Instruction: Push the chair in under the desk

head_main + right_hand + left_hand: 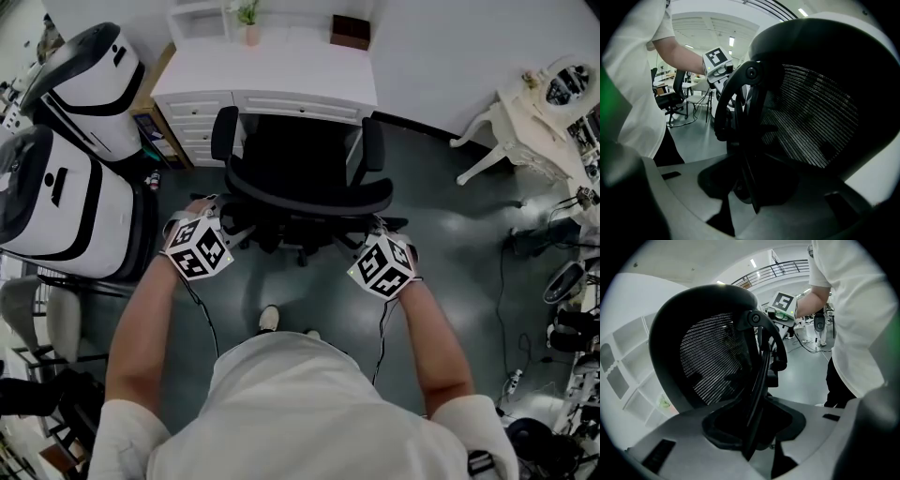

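Note:
A black mesh office chair (309, 159) stands with its seat part-way under the white desk (272, 80), its backrest towards me. My left gripper (228, 223) is at the backrest's left edge and my right gripper (375, 228) at its right edge. In the left gripper view the backrest (712, 362) fills the frame, and its black rim runs down between the jaws of the left gripper (752, 437), which are closed on it. The right gripper view shows the same: backrest (811, 117), with the right gripper (750, 192) clamped on its rim.
Two big white-and-black cases (66, 187) stand at the left, close to the chair. The desk has drawers (192, 117) on its left, a small plant (249, 19) and a brown box (350, 31) on top. A white ornate table (534, 117) and cables lie at the right.

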